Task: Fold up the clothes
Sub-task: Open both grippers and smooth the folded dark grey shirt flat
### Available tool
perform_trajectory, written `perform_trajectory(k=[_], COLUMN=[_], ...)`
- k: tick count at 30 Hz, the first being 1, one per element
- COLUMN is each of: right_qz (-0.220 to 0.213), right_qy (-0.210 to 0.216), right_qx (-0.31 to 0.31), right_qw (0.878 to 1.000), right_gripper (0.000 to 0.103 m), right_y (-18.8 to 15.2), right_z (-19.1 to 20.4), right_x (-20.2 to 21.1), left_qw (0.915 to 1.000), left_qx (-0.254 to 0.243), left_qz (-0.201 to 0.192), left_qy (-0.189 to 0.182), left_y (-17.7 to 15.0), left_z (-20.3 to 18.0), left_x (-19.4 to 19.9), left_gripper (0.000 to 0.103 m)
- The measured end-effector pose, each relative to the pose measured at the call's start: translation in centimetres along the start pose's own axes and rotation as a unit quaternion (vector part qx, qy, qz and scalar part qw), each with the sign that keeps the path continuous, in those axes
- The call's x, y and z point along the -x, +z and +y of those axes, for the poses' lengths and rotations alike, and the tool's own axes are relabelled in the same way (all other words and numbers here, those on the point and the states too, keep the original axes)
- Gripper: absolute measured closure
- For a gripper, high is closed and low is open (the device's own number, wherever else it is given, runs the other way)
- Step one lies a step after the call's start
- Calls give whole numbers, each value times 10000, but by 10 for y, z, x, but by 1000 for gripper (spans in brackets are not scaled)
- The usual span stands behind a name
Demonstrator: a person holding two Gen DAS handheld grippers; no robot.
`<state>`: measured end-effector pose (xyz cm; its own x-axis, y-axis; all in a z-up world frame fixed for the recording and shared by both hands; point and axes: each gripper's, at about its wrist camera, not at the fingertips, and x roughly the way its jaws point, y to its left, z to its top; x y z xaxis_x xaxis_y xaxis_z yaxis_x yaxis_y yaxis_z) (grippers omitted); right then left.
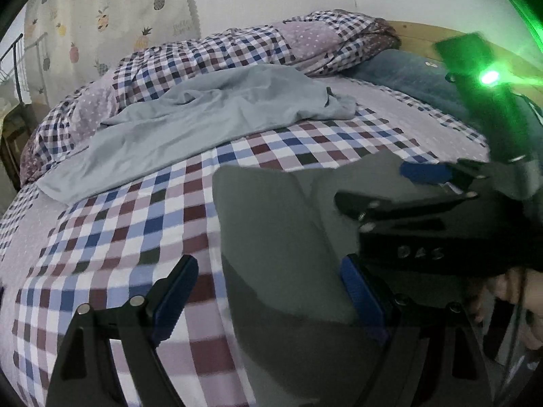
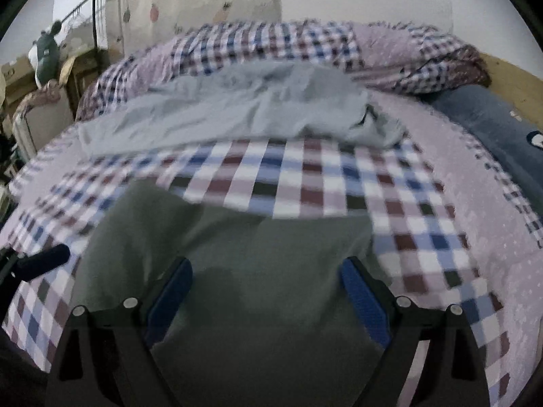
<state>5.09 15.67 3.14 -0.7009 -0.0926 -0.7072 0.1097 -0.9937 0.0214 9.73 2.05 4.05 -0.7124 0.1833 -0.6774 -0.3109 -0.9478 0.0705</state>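
Dark grey-green folded cloth garment (image 2: pixel 258 271) lay near us on the checked bed sheet (image 2: pixel 305 176); pale blue crumpled garment (image 1: pixel 203 115) farther back. Left tool (image 1: pixel 268 302) and right tool (image 2: pixel 264 295) both gaped, empty. We judged: grip corners evenly, keep edges aligned.

We see the left gripper (image 1: pixel 268 291) with jaws spread over a dark grey garment (image 1: pixel 281 237) on the checked bedsheet (image 1: pixel 112 237); a light grey garment (image 1: pixel 190 118) lies beyond.
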Motion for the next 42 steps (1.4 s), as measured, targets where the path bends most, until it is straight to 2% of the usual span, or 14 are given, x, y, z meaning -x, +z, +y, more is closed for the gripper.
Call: perform_trajectory(k=[9,16,30,37,42], right_qz=[-19,-113,-16,-58,50], right_qy=[-35,-71,-178,-318,-329], right_qx=[-134,-96,-137,99,98], right_qw=[9999,9999,9997,9994,9994], right_gripper=[11,11,10,10,11], right_y=[-14,-39,-117,-152,-172], right_z=[-1,5,13,22,23], right_x=[16,41,97,131,146], left_qw=[9997,9990,9926,9922,9896], left_qx=[98,270,957,704,760], left_qz=[198,297,590,823,912], left_qy=[-101,-198,-453,-613,-808], left_y=[-32,-53,-93,-112,-123], left_z=[-5,-5,10,1,2], left_x=[24,43,79,94,102], left_gripper=[14,14,14,14,14])
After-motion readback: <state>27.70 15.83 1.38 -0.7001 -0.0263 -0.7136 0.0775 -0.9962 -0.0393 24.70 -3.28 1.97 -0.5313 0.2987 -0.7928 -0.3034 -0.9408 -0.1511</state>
